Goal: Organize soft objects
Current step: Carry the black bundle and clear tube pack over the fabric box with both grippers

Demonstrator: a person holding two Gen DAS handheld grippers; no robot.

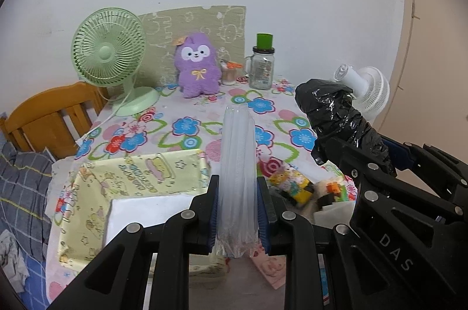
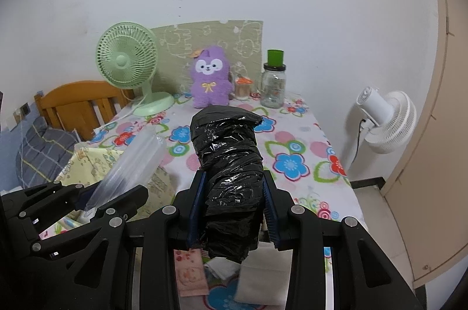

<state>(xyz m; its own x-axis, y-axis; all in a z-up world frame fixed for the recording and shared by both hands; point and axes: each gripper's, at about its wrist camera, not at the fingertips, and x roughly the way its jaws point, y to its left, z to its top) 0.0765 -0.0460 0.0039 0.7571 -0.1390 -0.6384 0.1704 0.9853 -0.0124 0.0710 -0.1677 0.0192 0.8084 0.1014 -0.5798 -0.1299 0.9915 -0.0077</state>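
Note:
My left gripper (image 1: 238,210) is shut on a clear sleeve of stacked plastic cups (image 1: 237,160), held upright above the table; it also shows at the left of the right wrist view (image 2: 131,157). My right gripper (image 2: 232,210) is shut on a black roll of plastic bags (image 2: 228,152), also seen at the right of the left wrist view (image 1: 336,116). A yellow fabric bin (image 1: 96,193) sits below left of the left gripper. A purple plush toy (image 1: 198,67) stands at the table's back.
A green desk fan (image 1: 109,58) and a glass jar with a green lid (image 1: 261,64) stand at the back of the flowered tablecloth (image 1: 181,131). Small toys (image 1: 295,187) and cloths (image 2: 190,272) lie near the front edge. A white fan (image 2: 386,119) stands right; a wooden chair (image 1: 49,119) left.

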